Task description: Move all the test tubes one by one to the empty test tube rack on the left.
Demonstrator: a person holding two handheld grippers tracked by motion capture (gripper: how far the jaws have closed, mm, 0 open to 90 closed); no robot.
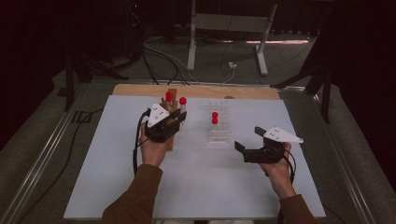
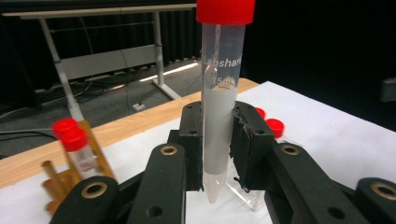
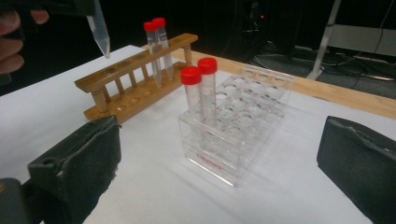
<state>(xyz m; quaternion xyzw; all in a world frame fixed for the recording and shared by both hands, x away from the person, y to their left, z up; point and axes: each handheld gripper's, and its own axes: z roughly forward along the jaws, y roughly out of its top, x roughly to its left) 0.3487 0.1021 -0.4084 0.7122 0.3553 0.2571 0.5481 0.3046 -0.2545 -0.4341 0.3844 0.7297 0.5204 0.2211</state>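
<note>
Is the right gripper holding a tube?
No, the right gripper stands open with nothing between its pads, short of the clear rack.

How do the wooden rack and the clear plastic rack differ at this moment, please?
The wooden rack is brown with a single row of holes; the clear plastic rack is transparent with several rows. The wooden rack stands nearer the left gripper, the clear plastic rack nearer the right gripper. Each holds two red-capped tubes.

Brown sleeves (image 1: 135, 200), black grippers with grey three-cornered plates (image 1: 158, 114).
</note>
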